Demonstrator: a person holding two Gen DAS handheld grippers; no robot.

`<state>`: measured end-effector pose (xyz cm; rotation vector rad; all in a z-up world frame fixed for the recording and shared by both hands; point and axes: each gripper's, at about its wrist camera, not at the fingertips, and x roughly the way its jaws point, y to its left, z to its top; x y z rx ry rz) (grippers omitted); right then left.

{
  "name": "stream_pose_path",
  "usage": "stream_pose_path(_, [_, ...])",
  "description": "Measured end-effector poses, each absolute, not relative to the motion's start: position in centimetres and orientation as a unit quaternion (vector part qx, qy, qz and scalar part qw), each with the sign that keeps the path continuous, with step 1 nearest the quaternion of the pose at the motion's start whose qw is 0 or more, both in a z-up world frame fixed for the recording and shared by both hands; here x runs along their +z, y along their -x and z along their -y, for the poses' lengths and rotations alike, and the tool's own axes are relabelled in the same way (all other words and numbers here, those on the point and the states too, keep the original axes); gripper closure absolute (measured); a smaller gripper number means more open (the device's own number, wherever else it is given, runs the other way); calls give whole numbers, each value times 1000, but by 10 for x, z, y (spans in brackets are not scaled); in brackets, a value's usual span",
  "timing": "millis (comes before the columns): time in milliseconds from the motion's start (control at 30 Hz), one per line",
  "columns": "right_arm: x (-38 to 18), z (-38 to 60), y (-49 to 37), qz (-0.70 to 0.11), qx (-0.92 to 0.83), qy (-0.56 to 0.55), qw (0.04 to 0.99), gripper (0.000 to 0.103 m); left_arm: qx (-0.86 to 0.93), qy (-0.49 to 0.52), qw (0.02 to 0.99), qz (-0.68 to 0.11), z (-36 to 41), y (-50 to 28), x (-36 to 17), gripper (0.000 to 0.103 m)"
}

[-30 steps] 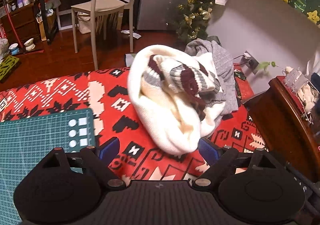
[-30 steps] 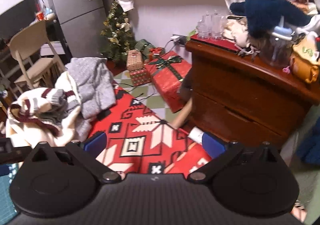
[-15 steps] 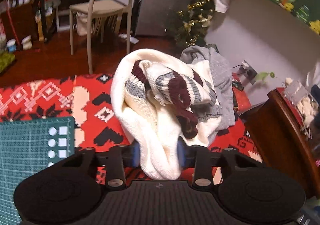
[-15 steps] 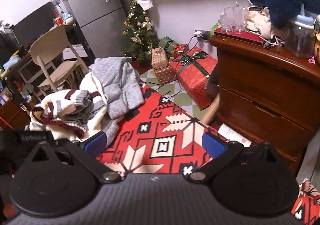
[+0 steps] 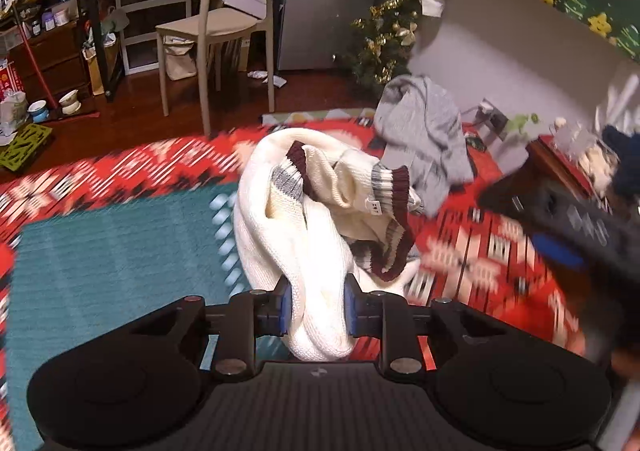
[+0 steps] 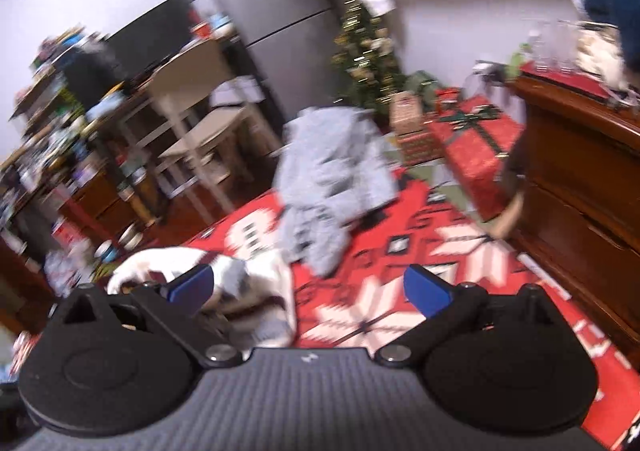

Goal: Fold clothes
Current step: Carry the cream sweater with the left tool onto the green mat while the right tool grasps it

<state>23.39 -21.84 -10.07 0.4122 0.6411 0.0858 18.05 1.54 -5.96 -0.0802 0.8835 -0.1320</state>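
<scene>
A cream knit sweater (image 5: 296, 219) with maroon and grey striped cuffs hangs bunched from my left gripper (image 5: 315, 309), which is shut on a thick fold of it, over the red patterned cloth (image 5: 480, 251) and the green cutting mat (image 5: 120, 251). The sweater also shows low left in the right wrist view (image 6: 256, 283). A grey sweater (image 5: 424, 139) lies crumpled behind it, and shows in the right wrist view (image 6: 332, 187). My right gripper (image 6: 308, 287) is open and empty above the red cloth (image 6: 400, 251); it appears blurred at the right of the left wrist view (image 5: 560, 247).
A beige chair (image 5: 224, 23) stands on the wooden floor behind the table. A small Christmas tree (image 5: 384, 39) stands by the wall. A dark wooden dresser (image 6: 580, 171) is at the right, with wrapped red gift boxes (image 6: 476, 139) beside it.
My left gripper closed on the cream sweater and pulled it left toward the green mat. My right gripper swung left toward the clothes, still open.
</scene>
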Motion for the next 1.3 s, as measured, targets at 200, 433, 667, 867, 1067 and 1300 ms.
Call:
stream_pose_path(200, [-96,158,-210,-347,150,-202,903,1,-53,35,900,-431,-57,-114,-58,79])
stream_pose_path(433, [-91,83,-160,-372,251,-129,884,1,-22,41,900,-434,-103,-50,-62,79])
stream_pose_path(667, [-84,49,-112,-396,286,-151,859,1,-18,61,904,-423,-146,-3,-69,78])
stream_pose_path(867, [-80,23,-87,-419,306,-148,842,1,-25,130,906,-402,-177,13,-92,72])
stream_pose_path(1067, [-102,12,-87,-441,288,-164,834,1,-27,136,907,-398,-175,11,-89,65])
stream_pose_path(1300, [-119,4,-101,-453,287,-167,827,7,-22,150,904,-399,-185,21,-88,61])
